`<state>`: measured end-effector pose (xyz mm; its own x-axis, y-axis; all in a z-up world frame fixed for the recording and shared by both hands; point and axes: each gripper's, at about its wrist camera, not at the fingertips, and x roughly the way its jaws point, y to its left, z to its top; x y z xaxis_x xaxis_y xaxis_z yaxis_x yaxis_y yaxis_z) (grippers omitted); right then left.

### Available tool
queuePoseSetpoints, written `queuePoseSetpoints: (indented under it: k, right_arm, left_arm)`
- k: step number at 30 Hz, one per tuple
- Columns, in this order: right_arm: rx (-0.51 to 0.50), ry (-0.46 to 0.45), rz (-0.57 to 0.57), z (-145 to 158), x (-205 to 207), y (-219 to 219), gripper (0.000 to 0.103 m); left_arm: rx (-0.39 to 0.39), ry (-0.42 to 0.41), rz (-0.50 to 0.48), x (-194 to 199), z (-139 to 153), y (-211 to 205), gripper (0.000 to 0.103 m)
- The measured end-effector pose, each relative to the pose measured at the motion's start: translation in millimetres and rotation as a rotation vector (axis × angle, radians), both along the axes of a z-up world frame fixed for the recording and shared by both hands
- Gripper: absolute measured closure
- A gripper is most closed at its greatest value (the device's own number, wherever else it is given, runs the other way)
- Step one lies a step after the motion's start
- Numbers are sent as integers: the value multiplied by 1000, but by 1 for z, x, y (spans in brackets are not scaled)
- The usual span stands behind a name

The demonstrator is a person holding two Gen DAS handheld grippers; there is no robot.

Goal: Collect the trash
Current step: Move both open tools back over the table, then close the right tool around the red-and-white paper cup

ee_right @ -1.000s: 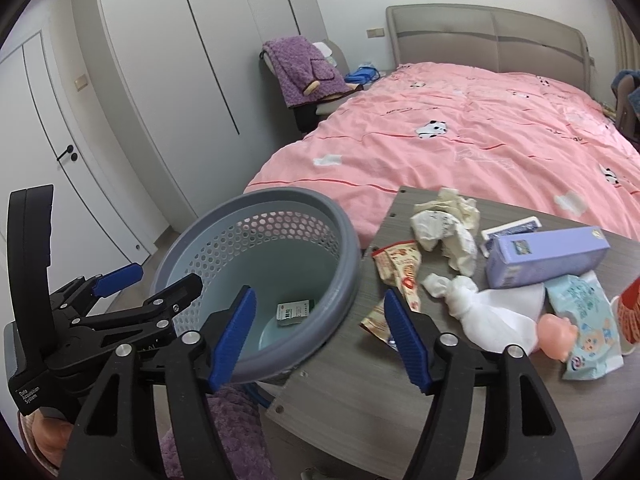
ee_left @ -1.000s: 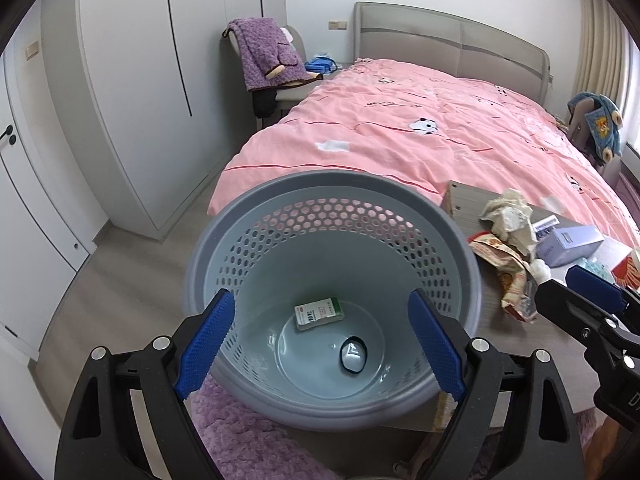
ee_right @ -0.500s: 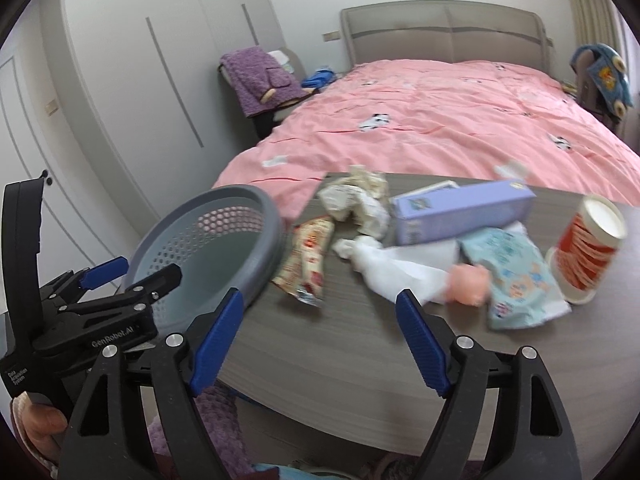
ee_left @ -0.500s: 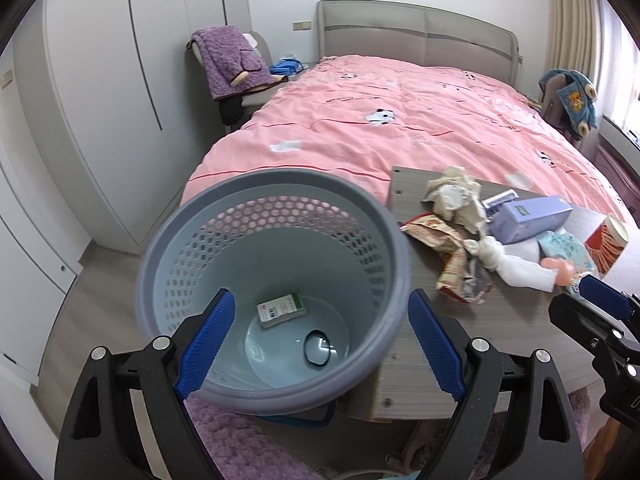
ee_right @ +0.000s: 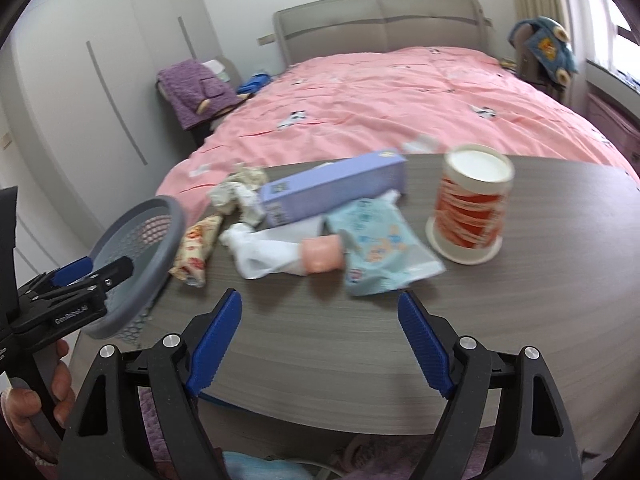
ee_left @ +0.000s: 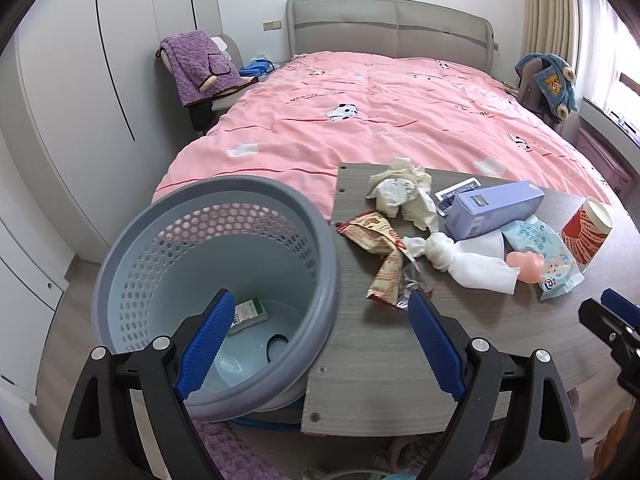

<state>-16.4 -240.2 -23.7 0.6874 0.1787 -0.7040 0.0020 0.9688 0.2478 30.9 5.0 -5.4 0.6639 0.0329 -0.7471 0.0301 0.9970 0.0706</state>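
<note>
Both tongs agape, level above table

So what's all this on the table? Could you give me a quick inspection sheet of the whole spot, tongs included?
Surface: grey wood-grain table, foot of the bed.
Job's things: grey perforated basket at the table's left edge, holding a small box and a dark ring.
Clutter: crumpled paper, snack wrapper, purple box, white cloth, wipes pack, red paper cup, pink item.
Tongs: left tongs open above basket rim and table edge; right tongs open over bare table.
Cables: nothing seen.
Surroundings: pink bed, white wardrobe.
</note>
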Motion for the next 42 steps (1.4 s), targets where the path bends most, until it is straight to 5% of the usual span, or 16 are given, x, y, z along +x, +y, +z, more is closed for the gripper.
queuePoseSetpoints:
  k: [28, 42]
  right_arm:
    - [-58, 2, -200, -23, 67, -78, 25]
    - [-63, 17, -207, -32, 78, -81, 41]
  left_arm:
    - [38, 48, 65, 37, -18, -12, 19]
    - [42, 52, 62, 38, -19, -14, 19]
